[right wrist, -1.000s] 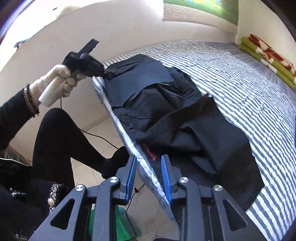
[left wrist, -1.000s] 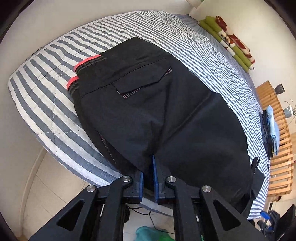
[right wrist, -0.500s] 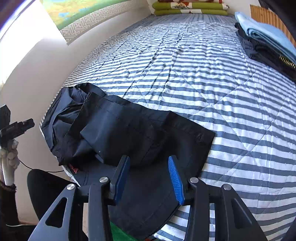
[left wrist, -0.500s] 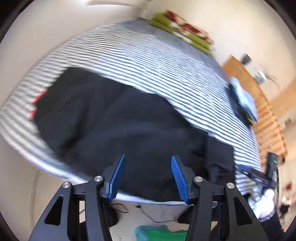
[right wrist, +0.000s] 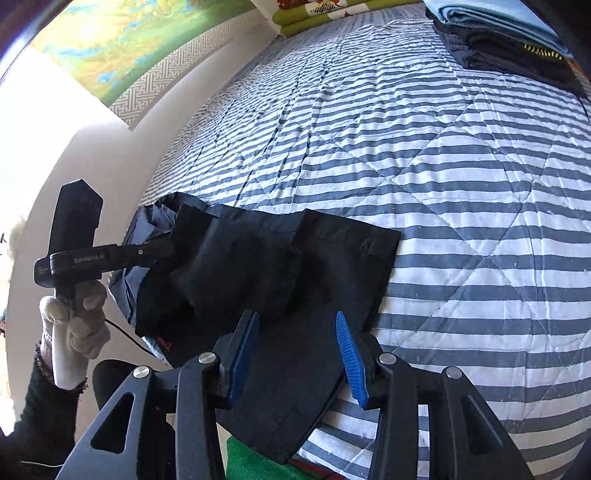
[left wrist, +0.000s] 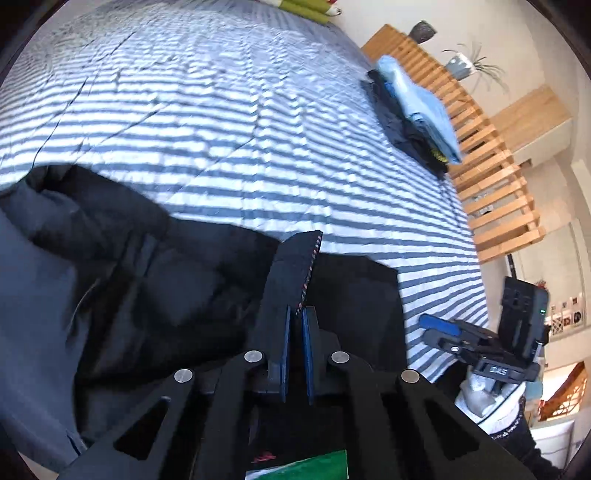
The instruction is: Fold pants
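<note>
The black pants lie bunched and partly folded at the near edge of the striped bed. My left gripper is shut on a fold of the black fabric, and a flap with a striped edge stands up between its pads. In the right wrist view the pants spread across the bed corner, and my right gripper hovers open just above the lower part, holding nothing. The left gripper shows there too, in a gloved hand, clamped on the left edge of the pants.
A stack of folded clothes sits at the far side of the bed, beside a wooden slatted frame. Green pillows lie at the head. A green item is on the floor below the bed edge.
The left gripper let go of the pants, stood open half a second ago, and is now shut on a fold. The right gripper opened wider and moved over the pants.
</note>
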A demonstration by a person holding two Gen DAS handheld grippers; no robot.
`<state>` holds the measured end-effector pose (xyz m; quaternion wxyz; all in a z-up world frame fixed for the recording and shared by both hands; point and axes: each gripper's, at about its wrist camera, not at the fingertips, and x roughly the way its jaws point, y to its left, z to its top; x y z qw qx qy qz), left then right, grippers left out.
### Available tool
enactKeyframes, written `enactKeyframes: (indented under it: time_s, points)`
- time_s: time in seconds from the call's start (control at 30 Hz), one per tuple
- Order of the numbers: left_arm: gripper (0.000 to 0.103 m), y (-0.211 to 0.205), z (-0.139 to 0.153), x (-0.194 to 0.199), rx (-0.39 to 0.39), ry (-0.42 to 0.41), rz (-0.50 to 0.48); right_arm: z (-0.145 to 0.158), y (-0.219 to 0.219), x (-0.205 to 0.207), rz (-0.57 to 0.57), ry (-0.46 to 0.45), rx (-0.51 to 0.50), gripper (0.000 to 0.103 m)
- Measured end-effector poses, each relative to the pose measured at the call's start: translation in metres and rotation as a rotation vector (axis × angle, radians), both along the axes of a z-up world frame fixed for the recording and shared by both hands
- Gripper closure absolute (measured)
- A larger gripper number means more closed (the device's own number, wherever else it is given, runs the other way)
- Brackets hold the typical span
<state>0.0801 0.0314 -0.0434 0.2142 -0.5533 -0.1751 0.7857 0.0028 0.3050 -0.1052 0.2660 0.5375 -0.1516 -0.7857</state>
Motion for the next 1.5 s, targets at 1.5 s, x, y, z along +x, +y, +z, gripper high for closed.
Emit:
enactKeyframes:
  time_s: [1.5]
  points:
    - [0.058, 0.087, -0.042, 0.093, 0.058, 0.017, -0.420, 0.071, -0.038, -0.035, 0.133, 0.260, 0.202, 0.100]
